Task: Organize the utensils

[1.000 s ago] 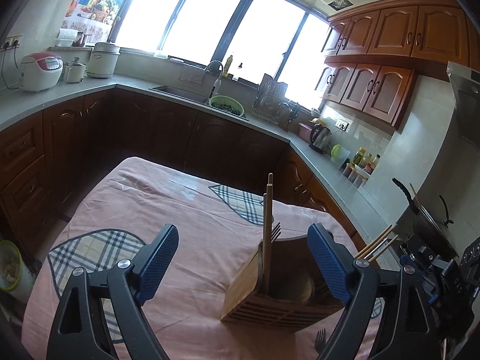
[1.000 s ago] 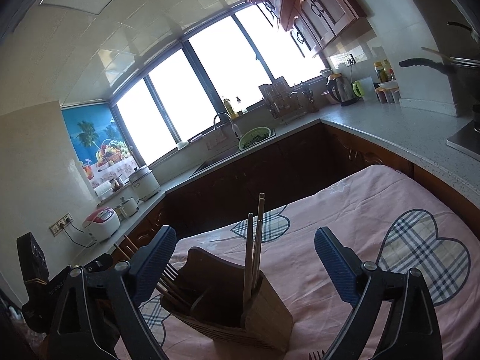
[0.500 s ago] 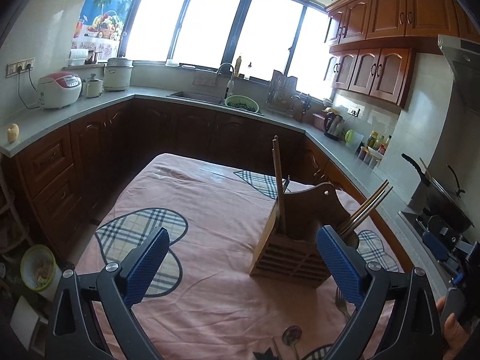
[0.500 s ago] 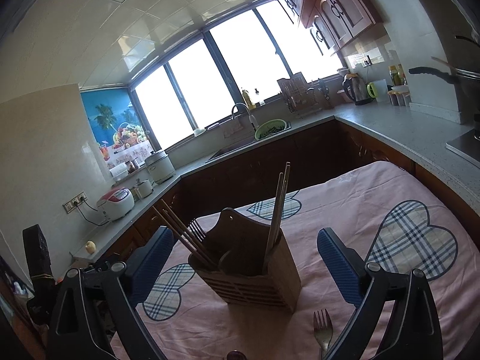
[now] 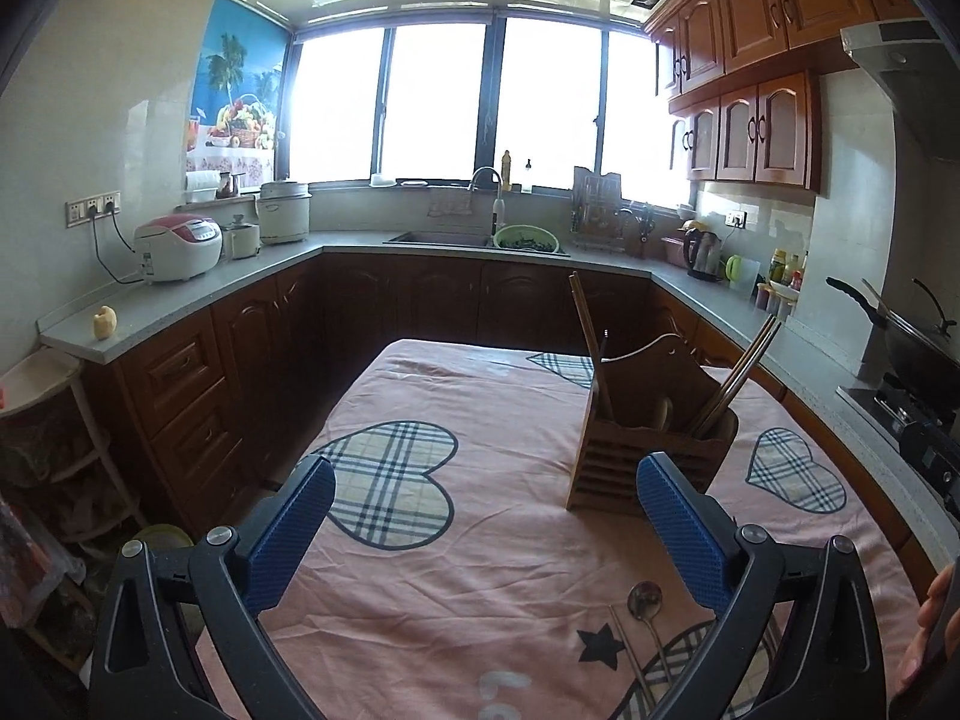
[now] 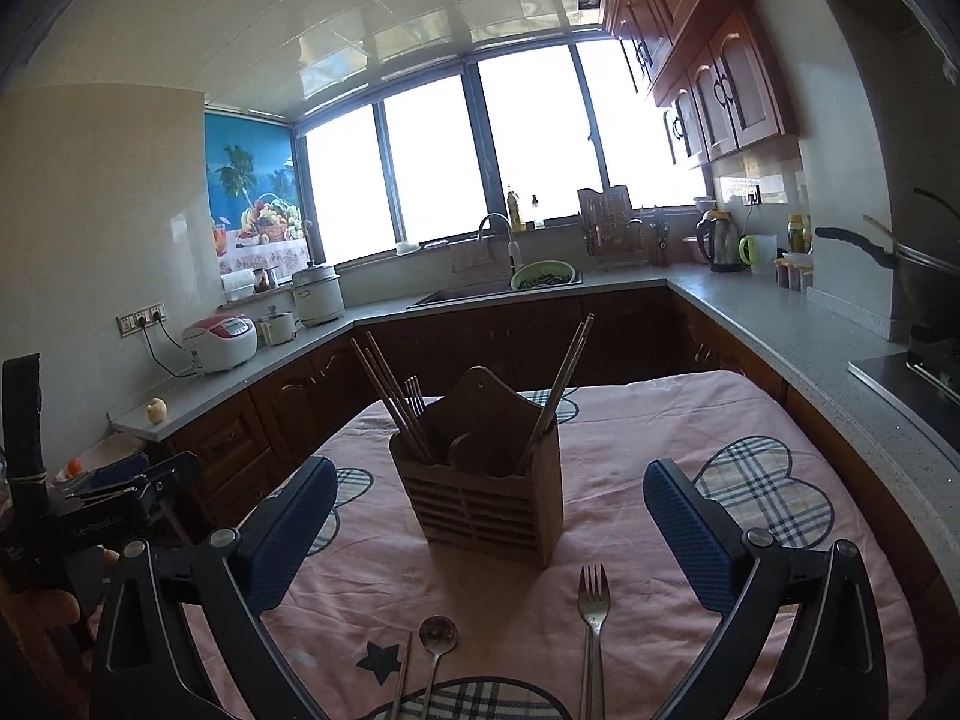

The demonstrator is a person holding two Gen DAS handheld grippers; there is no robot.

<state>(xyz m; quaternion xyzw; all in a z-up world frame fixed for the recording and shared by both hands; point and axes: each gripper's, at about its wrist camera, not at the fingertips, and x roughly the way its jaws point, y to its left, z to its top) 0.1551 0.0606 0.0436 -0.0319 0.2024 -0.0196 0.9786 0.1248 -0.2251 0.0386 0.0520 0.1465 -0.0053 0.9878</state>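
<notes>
A wooden utensil holder stands on the pink tablecloth, with chopsticks and a fork in it. It also shows in the left wrist view, right of centre. On the cloth in front of it lie a fork, a spoon and a chopstick. The spoon shows in the left wrist view too. My right gripper is open and empty, facing the holder. My left gripper is open and empty above the cloth, left of the holder.
Kitchen counters with dark cabinets run around the table on three sides. A rice cooker, a sink, a kettle and a wok stand on them. The left gripper's body shows at the left of the right wrist view.
Both grippers have pulled back and away from the holder, so it looks smaller and farther. The fork, spoon and chopstick on the cloth have come into view. Both stay open.
</notes>
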